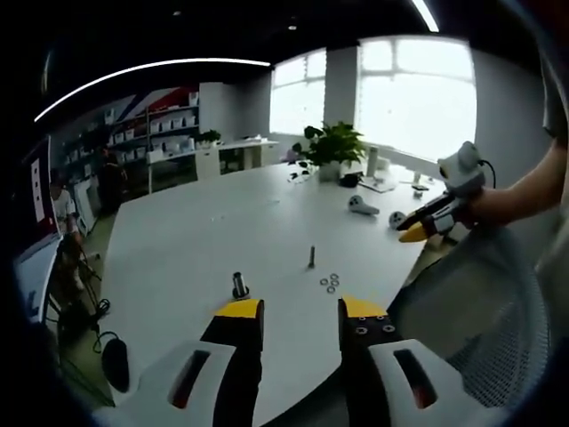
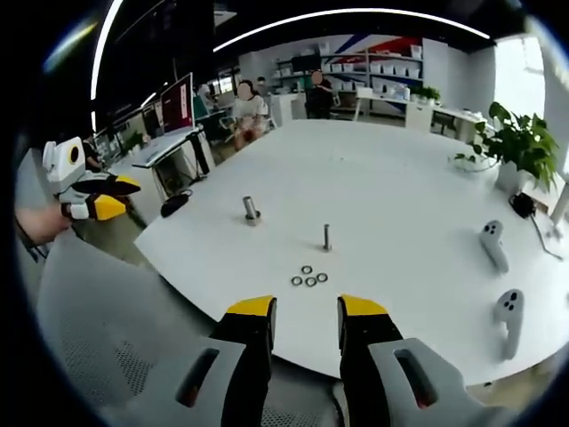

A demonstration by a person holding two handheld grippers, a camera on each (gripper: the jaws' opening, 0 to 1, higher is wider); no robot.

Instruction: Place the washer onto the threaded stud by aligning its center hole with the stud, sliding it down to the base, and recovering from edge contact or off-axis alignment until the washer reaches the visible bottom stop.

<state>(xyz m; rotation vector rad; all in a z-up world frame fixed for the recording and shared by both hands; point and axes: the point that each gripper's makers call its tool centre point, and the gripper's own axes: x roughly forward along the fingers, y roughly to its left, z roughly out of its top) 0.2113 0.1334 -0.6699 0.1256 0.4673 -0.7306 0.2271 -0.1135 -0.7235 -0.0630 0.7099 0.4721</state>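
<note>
Washers (image 2: 308, 277) lie on the white table (image 2: 391, 178) near the threaded stud (image 2: 326, 237).
Both grippers, left gripper (image 1: 300, 313) and right gripper (image 2: 306, 310), hang open and empty; best to pinch one washer by its edge.

An open-plan office or meeting room — a large white conference table (image 2: 382, 187) fills the middle, with shelving of white boxes (image 2: 391, 67) at 12 o'clock in the right gripper view, seated people (image 2: 247, 111) by a monitor (image 2: 176, 102) at 11, and a potted plant (image 1: 331, 147) before bright windows (image 1: 413, 93) — under strip ceiling lights (image 1: 151, 71).
</note>
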